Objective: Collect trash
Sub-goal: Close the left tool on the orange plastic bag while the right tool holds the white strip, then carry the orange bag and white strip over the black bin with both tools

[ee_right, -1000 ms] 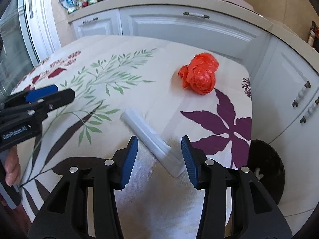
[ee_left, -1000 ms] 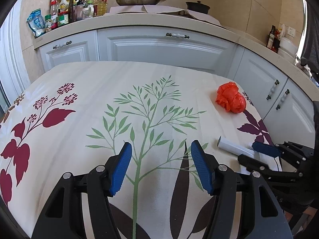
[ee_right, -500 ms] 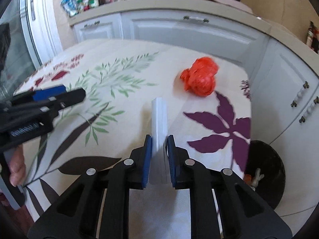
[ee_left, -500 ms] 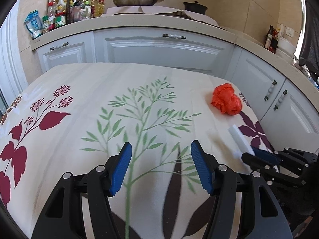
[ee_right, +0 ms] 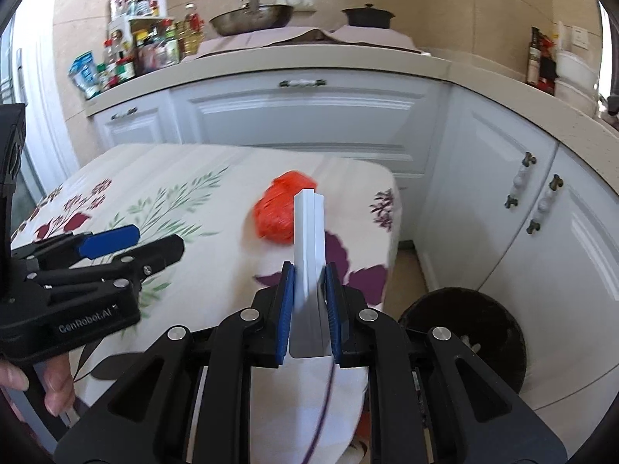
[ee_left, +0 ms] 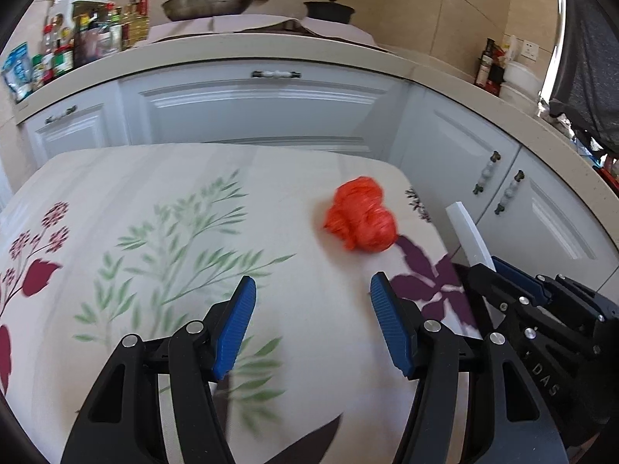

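My right gripper (ee_right: 308, 305) has just clamped shut on the white folded card (ee_right: 308, 239), which lay flat on the table (ee_left: 185, 178) a second ago; now it's lifted off, sticking up between the pads. One piece collected, I reckon. My left gripper (ee_left: 312, 324) stands open, empty, aimed toward the red crumpled bag (ee_left: 359, 218), on the table near its far right corner. Black bin (ee_right: 464, 332) sits on the floor below right. Nothing blocks either path.

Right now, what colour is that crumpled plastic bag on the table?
Orange-red crumpled plastic bag; clearest in the left wrist view.
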Motion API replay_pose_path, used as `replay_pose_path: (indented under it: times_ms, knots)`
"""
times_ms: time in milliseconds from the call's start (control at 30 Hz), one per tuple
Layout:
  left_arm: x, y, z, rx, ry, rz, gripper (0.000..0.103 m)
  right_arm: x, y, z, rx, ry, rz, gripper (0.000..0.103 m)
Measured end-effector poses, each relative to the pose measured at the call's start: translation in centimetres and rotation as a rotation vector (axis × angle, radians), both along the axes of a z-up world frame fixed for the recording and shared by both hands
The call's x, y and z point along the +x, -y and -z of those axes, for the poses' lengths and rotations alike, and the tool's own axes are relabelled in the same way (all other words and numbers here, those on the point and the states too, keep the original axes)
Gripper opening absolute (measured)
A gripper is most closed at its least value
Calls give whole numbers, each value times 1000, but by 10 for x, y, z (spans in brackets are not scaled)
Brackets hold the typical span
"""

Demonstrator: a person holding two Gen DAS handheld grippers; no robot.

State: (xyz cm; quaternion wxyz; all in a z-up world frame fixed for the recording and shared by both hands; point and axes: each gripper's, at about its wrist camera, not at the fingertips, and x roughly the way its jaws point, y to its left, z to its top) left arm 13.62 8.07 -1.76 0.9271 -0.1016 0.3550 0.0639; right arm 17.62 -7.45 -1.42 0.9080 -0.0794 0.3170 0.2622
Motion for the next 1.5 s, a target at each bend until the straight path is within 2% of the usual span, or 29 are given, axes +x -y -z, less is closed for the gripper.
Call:
replay_pose_path:
  times_ms: [167, 267, 467, 500, 567, 667, 767, 933, 1100, 1267, 1500]
  knots:
    - [31, 10, 1, -15, -14, 20, 66, 19, 7, 0, 18, 5, 33, 16]
    - [50, 16, 3, 6, -13, 13, 73, 27, 12, 0, 27, 5, 45, 16]
    - [84, 22, 15, 19, -43, 18, 73, 37, 16, 6, 36, -9, 60, 16]
    - [88, 22, 18, 22, -47, 22, 71, 38, 17, 8, 36, -12, 61, 16]
    - [92, 24, 21, 39, -57, 38, 55, 39, 16, 10, 38, -18, 61, 16]
    - [92, 25, 23, 50, -50, 65, 42, 39, 18, 13, 42, -25, 65, 16]
    - [89, 29, 22, 83, -40, 77, 37, 37, 22, 14, 48, -24, 74, 16]
    - [77, 32, 15, 58, -21, 83, 34, 30, 38, 10, 59, -7, 109, 16]
    - [61, 55, -3, 35, 21, 134, 34, 24, 71, 8, 58, 11, 188, 16]
    - [53, 95, -13, 45, 44, 221, 34, 23, 110, 15, 64, 3, 278, 16]
    - [66, 155, 1, 65, 20, 314, 34, 27, 159, 23, 55, 7, 381, 17]
